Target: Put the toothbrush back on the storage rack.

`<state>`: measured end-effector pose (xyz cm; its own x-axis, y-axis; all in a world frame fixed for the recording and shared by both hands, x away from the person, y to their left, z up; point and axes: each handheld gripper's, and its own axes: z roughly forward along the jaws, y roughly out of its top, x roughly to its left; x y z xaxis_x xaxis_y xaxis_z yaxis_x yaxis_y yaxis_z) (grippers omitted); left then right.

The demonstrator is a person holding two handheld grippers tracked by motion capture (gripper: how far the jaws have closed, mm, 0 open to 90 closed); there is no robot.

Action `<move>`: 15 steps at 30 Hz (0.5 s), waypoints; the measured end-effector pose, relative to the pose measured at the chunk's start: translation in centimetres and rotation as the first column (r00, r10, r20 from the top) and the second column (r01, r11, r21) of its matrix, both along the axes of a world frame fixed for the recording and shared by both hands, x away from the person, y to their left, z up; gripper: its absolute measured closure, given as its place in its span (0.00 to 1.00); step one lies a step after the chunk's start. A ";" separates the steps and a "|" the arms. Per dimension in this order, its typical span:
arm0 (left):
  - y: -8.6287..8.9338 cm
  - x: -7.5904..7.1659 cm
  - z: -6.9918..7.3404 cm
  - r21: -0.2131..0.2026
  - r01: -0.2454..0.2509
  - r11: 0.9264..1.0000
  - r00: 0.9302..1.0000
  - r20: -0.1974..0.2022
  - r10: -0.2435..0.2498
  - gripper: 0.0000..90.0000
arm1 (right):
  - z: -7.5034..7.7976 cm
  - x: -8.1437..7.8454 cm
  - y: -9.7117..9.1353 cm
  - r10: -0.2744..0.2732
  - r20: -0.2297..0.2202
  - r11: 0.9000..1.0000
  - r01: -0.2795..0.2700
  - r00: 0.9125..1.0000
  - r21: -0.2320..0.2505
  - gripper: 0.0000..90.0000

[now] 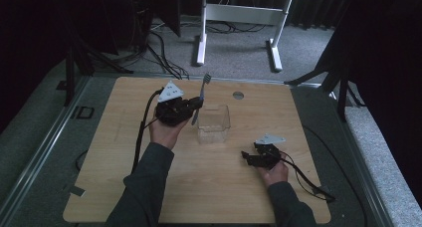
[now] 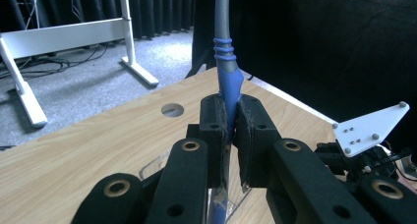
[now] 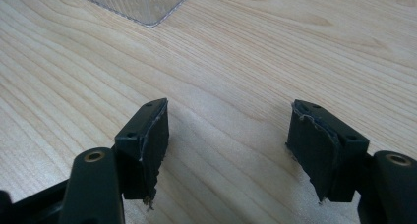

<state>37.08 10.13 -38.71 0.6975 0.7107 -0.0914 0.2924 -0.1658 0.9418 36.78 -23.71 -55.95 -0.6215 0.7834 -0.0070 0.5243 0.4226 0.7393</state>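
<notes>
- Resting under everything is your table (image 1: 209,187), pale wood, with the clear box (image 1: 213,123) standing near its middle; every place below is given from that box.
- The box sits upright and open-topped; in the right gripper view one clear corner of it (image 3: 142,5) shows at the top edge, well ahead of the jaws.
- Your left gripper (image 1: 199,103) hangs just to the left of the box, at its far left corner, with your left hand (image 1: 166,130) wrapped around its body. Its jaws are closed tight on the toothbrush; in the left gripper view (image 2: 230,135) the pads pinch the blue part of the handle.
- Your right gripper (image 1: 246,157) lies low on the table, to the right of the box and nearer you, apart from it. Its jaws stand wide apart with nothing between them, only bare wood showing in the right gripper view (image 3: 226,150).
- The toothbrush (image 1: 201,95) stands nearly upright at the box's far left corner, tilted a little, bristle head up and beyond the box. Its lower end dips beside the box's left wall; you cannot tell whether it touches the wall. In the left gripper view the handle (image 2: 225,62) rises blue from the jaws and turns grey higher up.
- A small round hole (image 1: 238,94) sits in the table just beyond the box, to its right.
</notes>
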 end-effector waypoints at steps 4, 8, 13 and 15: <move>-0.3 0.2 0.0 -0.005 0.004 1.000 1.000 0.004 -0.004 0.92 | 0.0 0.0 0.0 -0.001 0.000 1.000 0.001 1.000 0.001 0.35; -0.8 0.3 -0.2 -0.003 0.011 1.000 1.000 0.013 -0.011 0.92 | 0.0 0.0 0.0 0.000 0.000 1.000 0.000 1.000 0.000 0.35; -1.3 0.6 -0.2 -0.010 0.018 1.000 1.000 0.018 -0.018 0.92 | 0.0 0.0 0.0 -0.001 0.000 1.000 0.001 1.000 0.000 0.35; -1.5 0.7 -0.3 -0.011 0.023 1.000 1.000 0.020 -0.023 0.92 | 0.0 0.0 0.0 -0.002 0.000 1.000 0.002 1.000 0.001 0.35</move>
